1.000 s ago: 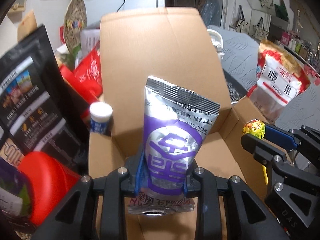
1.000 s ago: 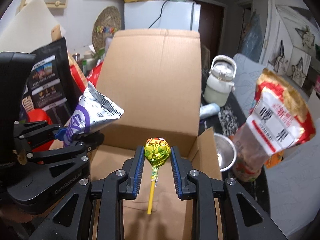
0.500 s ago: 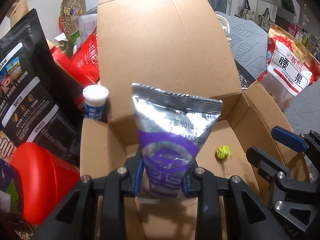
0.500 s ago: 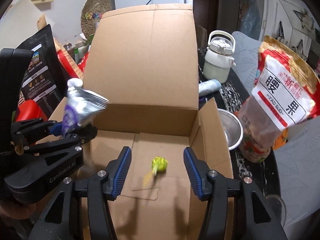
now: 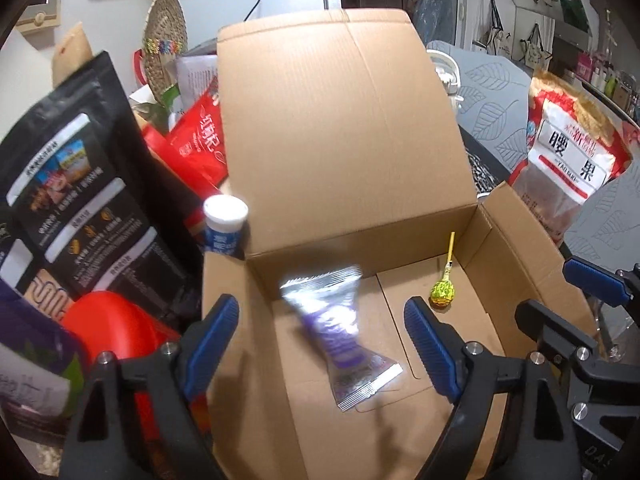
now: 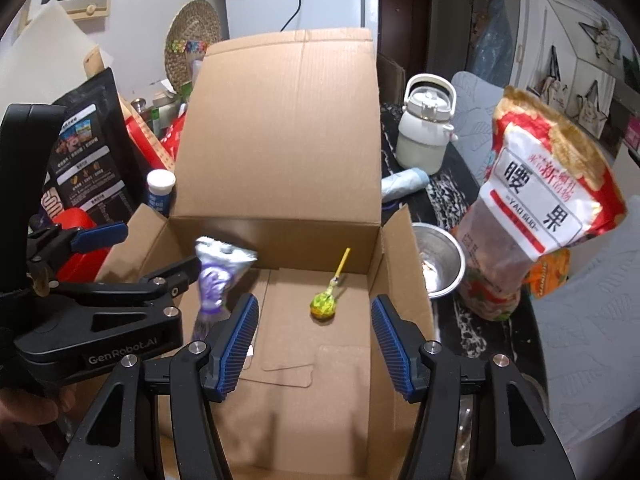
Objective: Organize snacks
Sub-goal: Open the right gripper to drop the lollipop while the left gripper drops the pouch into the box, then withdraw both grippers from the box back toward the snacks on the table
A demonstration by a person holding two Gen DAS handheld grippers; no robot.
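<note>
An open cardboard box (image 5: 340,120) stands below both grippers, its back flap upright. My left gripper (image 5: 322,312) hangs over the box's left half with its jaws opening. The silver-and-purple snack packet (image 5: 336,332) is blurred and free of the pads, dropping inside the box. My right gripper (image 6: 315,308) is over the right half, jaws opening, nothing between them. A yellow-green lollipop (image 6: 323,306) lies on the box floor with its stick toward the back wall. The right wrist view also shows the packet (image 6: 216,276) beside the left gripper (image 6: 144,252).
Left of the box are a tall black pouch (image 5: 72,184), a red container (image 5: 112,320) and a white-capped blue tube (image 5: 224,224). On the right stand a red-and-white nut bag (image 6: 540,200), a steel bowl (image 6: 440,256) and a white kettle (image 6: 426,128).
Both grippers opened. The lollipop dropped from the right gripper onto the box floor. The left gripper then let go of the purple packet, which is falling into the box.
</note>
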